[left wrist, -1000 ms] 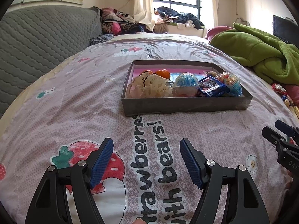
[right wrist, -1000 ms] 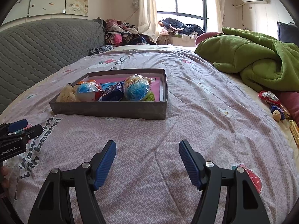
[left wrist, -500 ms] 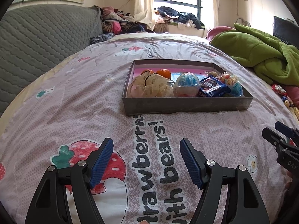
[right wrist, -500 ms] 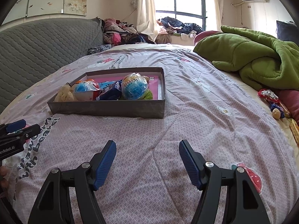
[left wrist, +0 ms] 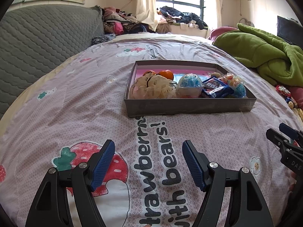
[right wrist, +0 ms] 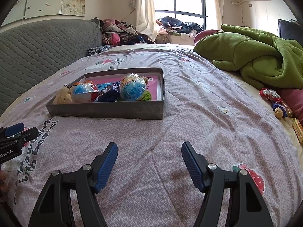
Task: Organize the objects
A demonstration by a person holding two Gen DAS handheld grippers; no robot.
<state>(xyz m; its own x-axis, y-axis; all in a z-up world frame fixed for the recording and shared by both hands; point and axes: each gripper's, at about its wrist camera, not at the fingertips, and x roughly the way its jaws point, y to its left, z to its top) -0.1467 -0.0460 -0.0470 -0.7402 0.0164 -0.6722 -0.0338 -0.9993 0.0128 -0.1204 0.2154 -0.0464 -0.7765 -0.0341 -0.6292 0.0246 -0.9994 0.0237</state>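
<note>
From the left wrist, nothing is seen to have shifted over the last second: the left gripper is held wide open and empty over the bedspread, well short of the shallow grey cardboard tray of wrapped snacks. From the right wrist, the right gripper is likewise unmoved, spread and empty, so sorting is judged paused or finished.

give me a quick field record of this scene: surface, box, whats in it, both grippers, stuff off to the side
surface: pink printed bedspread
container: shallow grey cardboard box with pink floor, resting on the bedspread
contents: cream mesh bath pouf, orange fruit, blue-and-white plastic egg, blue snack packets, colourful wrapped ball
left gripper: open, empty, short of the box
right gripper: open, empty, short of the box
side: green fleece blanket; small loose items at the bed's right edge
</note>
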